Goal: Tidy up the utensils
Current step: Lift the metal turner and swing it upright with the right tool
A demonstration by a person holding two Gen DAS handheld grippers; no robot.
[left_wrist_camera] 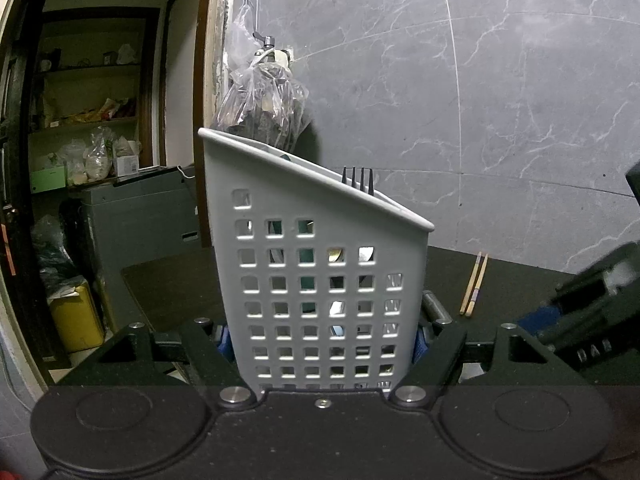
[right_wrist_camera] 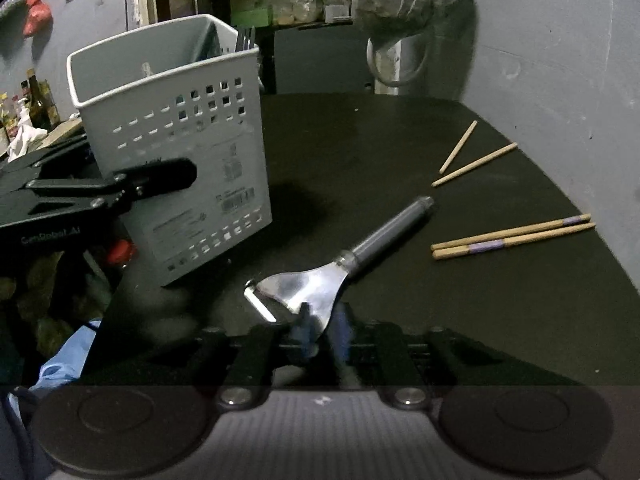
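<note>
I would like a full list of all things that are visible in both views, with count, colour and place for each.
utensil basket: 1, pale grey, perforated, upright on the table's left part
fork: 1, dark, tines above the basket rim
peeler: 1, silver head and grey handle, lying on the table before the right gripper
chopsticks: 4, wooden; one pair with purple bands lying together, one plain pair splayed further back
table: 1, black
plastic bag: 1, clear, hanging at the wall
left gripper: 1, black, closed on the basket
right gripper: 1, black with blue pads, open, over the peeler head
</note>
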